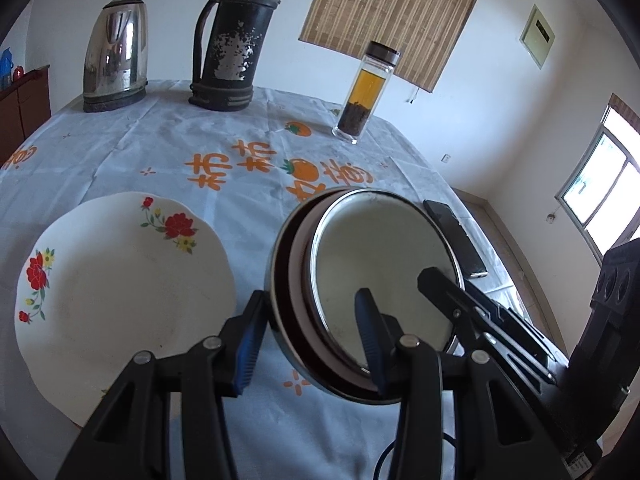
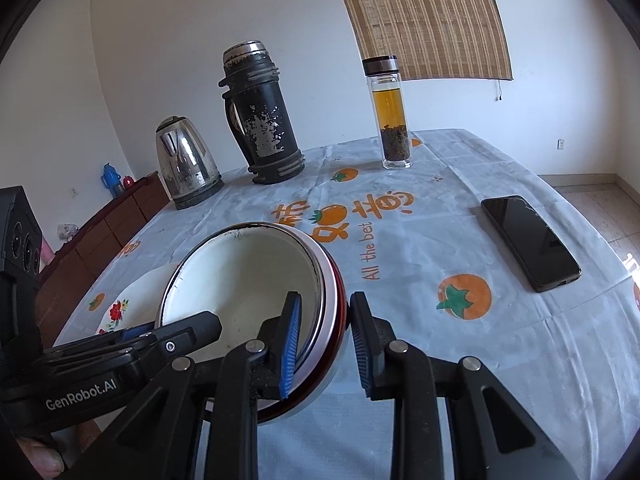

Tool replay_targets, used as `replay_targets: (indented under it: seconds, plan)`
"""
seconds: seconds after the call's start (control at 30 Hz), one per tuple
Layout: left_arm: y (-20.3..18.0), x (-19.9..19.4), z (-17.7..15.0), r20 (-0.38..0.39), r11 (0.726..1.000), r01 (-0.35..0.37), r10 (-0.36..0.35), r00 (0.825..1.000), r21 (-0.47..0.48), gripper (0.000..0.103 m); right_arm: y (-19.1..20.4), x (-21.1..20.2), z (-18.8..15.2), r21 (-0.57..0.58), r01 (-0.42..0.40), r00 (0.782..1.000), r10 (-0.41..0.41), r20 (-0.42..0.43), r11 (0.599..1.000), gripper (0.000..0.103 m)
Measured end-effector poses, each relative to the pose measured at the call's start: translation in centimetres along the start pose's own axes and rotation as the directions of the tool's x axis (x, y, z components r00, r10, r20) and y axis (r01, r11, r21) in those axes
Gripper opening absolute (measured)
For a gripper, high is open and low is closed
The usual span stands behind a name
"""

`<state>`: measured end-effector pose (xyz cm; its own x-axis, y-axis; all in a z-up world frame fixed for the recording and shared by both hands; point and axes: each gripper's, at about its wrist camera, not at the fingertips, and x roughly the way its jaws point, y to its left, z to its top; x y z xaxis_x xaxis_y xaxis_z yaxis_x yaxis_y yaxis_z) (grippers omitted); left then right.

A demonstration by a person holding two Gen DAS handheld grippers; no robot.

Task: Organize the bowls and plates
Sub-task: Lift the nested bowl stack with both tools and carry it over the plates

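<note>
A stack of nested bowls (image 1: 380, 248) (image 2: 240, 272), a white enamel one inside a red-and-white one, hangs tilted just above the tablecloth. My left gripper (image 1: 310, 342) is shut on its left rim, one pad inside and one on the outer wall. My right gripper (image 2: 326, 344) is shut on the opposite rim in the same way, and shows in the left wrist view (image 1: 448, 284) at the stack's right side. A white plate with red flowers (image 1: 120, 288) (image 2: 136, 300) lies flat on the table to the left of the stack.
A steel kettle (image 1: 116, 52), a worn black thermos (image 1: 232, 40) and a glass tea bottle (image 1: 360, 92) stand along the table's far side. A black phone (image 2: 528, 240) lies to the right of the bowls. The table edge (image 1: 440, 168) drops off at right.
</note>
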<state>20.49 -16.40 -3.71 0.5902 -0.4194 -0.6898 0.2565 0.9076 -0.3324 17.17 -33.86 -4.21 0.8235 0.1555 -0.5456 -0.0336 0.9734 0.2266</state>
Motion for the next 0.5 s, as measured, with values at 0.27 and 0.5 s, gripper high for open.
replay_targets:
  seconds: [0.27, 0.5]
  plan:
    - [0.9, -1.1, 0.2, 0.036, 1.000, -0.009, 0.009, 0.999, -0.014, 0.042, 1.3, -0.5, 0.5, -0.019, -0.012, 1.000, 0.012, 0.021, 1.000, 0.027]
    - [1.6, -2.2, 0.3, 0.071, 1.000, -0.017, 0.018, 0.997, -0.017, 0.042, 2.7, -0.8, 0.8, -0.035, -0.026, 0.999, 0.027, 0.039, 0.999, 0.027]
